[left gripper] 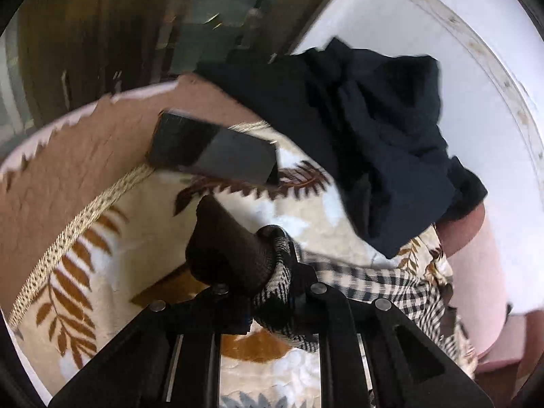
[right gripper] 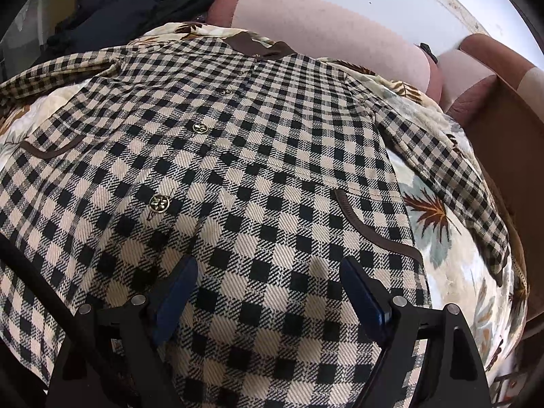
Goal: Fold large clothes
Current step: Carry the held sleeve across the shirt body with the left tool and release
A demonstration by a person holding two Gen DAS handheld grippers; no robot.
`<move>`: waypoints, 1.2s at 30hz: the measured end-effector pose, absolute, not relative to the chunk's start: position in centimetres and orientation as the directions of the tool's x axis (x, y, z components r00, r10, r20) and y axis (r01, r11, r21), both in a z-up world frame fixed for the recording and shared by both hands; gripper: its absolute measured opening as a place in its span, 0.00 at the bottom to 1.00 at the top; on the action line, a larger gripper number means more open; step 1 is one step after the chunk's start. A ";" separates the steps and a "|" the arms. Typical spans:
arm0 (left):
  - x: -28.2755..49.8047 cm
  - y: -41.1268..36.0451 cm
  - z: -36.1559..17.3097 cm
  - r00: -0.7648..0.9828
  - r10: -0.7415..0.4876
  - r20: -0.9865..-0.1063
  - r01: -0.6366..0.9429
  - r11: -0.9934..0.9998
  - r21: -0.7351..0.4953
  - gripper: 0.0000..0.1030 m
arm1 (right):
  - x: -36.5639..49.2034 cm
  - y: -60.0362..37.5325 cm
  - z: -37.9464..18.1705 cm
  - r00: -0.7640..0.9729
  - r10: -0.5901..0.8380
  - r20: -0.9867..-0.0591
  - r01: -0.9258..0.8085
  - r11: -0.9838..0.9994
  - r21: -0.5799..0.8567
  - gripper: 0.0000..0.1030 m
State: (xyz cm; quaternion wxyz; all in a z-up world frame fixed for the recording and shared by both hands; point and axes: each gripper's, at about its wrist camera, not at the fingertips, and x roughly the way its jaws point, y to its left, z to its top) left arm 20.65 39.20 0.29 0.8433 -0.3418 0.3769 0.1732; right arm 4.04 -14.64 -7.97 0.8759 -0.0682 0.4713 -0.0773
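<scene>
A black-and-beige checked jacket (right gripper: pixel 238 156) with brass buttons and brown pocket trim lies spread, front up, on a leaf-patterned blanket (right gripper: pixel 442 238). My right gripper (right gripper: pixel 268 302) hovers low over its lower front, open, the blue pads (right gripper: pixel 176 299) wide apart and only flat cloth beneath them. In the left wrist view my left gripper (left gripper: pixel 272 292) is shut on the jacket's sleeve end, where the checked cloth (left gripper: pixel 282 272) meets a brown knit cuff (left gripper: pixel 231 251). The cuff sticks up past the fingers. The rest of the sleeve (left gripper: pixel 391 282) trails off to the right.
A crumpled dark navy garment (left gripper: pixel 374 136) is heaped at the blanket's far edge, also seen as the dark garment (right gripper: pixel 112 10). A black flat box-like object (left gripper: pixel 214 149) lies on the blanket (left gripper: pixel 102 255). Pink cushions (right gripper: pixel 323 23) and a brown board (left gripper: pixel 68 170) border the bed.
</scene>
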 end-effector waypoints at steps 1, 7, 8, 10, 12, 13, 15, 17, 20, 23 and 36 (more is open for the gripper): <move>21.0 38.3 0.8 0.664 0.034 -0.747 -0.530 0.726 -0.438 0.13 | 4.1 -14.7 -7.9 0.544 -0.193 -0.817 0.074 0.980 -0.183 0.86; 23.6 29.3 2.9 0.697 -0.043 -0.716 -0.378 0.826 -0.418 0.13 | 3.5 -16.1 -6.6 0.581 -0.141 -0.801 0.080 0.990 -0.115 0.86; 24.2 27.4 3.1 0.698 -0.060 -0.713 -0.349 0.842 -0.412 0.13 | 3.4 -16.6 -6.3 0.588 -0.137 -0.797 0.088 0.991 -0.105 0.86; 25.2 22.6 3.4 0.697 -0.101 -0.710 -0.272 0.879 -0.392 0.13 | 3.1 -17.5 -5.9 0.596 -0.132 -0.792 0.106 0.991 -0.085 0.86; 26.1 17.8 3.6 0.693 -0.143 -0.707 -0.195 0.906 -0.374 0.13 | 2.7 -18.8 -5.7 0.599 -0.131 -0.790 0.131 0.989 -0.064 0.86; 26.4 15.0 3.5 0.686 -0.172 -0.707 -0.149 0.918 -0.368 0.13 | 2.5 -19.7 -5.6 0.599 -0.131 -0.790 0.148 0.988 -0.052 0.86; 26.9 10.2 3.0 0.664 -0.222 -0.714 -0.075 0.930 -0.360 0.13 | 2.0 -21.2 -5.4 0.599 -0.132 -0.789 0.179 0.983 -0.029 0.86; 27.2 5.0 2.2 0.635 -0.263 -0.727 -0.002 0.940 -0.342 0.12 | 1.5 -22.8 -5.4 0.599 -0.134 -0.790 0.212 0.977 -0.005 0.86; 27.0 -2.1 0.7 0.587 -0.313 -0.747 0.103 0.944 -0.314 0.12 | 0.7 -25.2 -5.6 0.595 -0.137 -0.792 0.257 0.966 0.025 0.86; 26.6 -8.1 -0.7 0.543 -0.340 -0.768 0.178 0.940 -0.291 0.12 | 0.0 -27.1 -6.1 0.585 -0.144 -0.798 0.292 0.956 0.041 0.86; 21.1 -9.1 -0.6 0.454 -0.446 -0.771 0.322 0.889 -0.325 0.66 | 0.0 -30.5 -6.0 0.584 -0.146 -0.799 0.351 0.933 0.085 0.86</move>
